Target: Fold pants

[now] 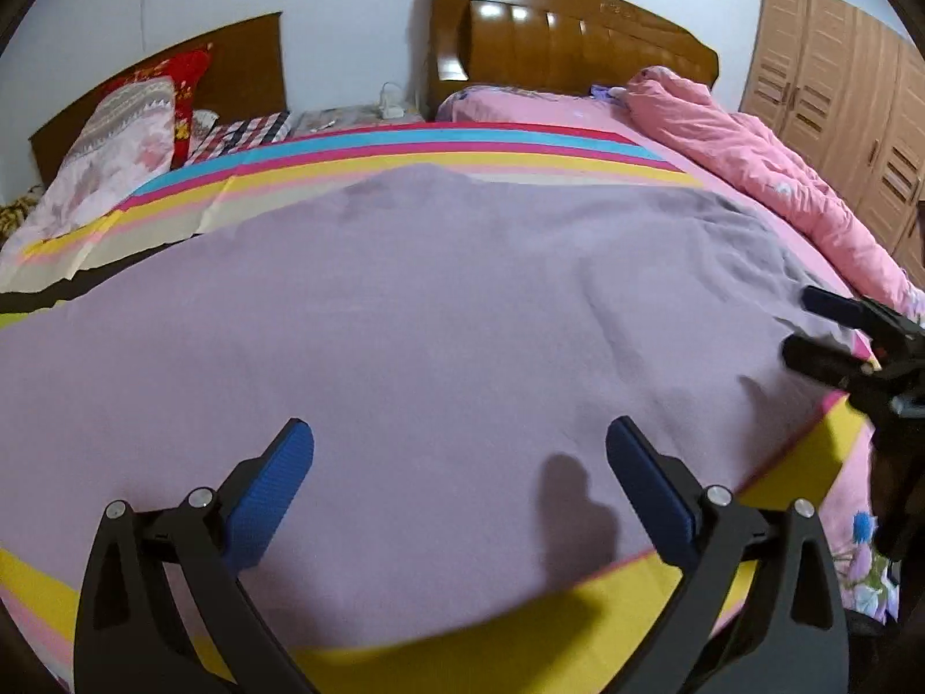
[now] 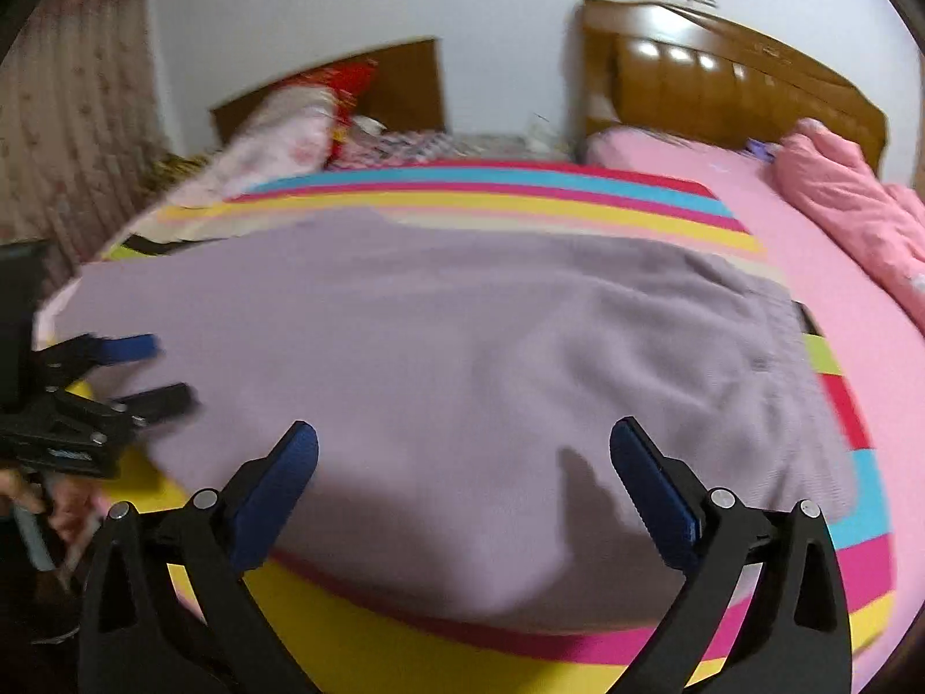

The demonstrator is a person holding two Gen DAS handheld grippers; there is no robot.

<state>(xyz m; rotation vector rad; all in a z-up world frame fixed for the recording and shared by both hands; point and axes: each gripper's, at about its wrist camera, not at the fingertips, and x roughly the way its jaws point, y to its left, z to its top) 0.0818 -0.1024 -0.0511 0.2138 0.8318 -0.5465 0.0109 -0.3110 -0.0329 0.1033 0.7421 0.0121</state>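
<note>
Both the left claw (image 1: 459, 483) and right claw (image 2: 462, 483) hover released above the pants (image 1: 433, 312), whose soft fabric may bunch if pinched unevenly

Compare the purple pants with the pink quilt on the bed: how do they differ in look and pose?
The purple pants lie spread nearly flat on the striped sheet; the pink quilt is bunched in a heap along the far side. The pants sit right under both open tongs; the quilt lies beyond them, near the headboard. Both are soft fabric resting untouched.
</note>
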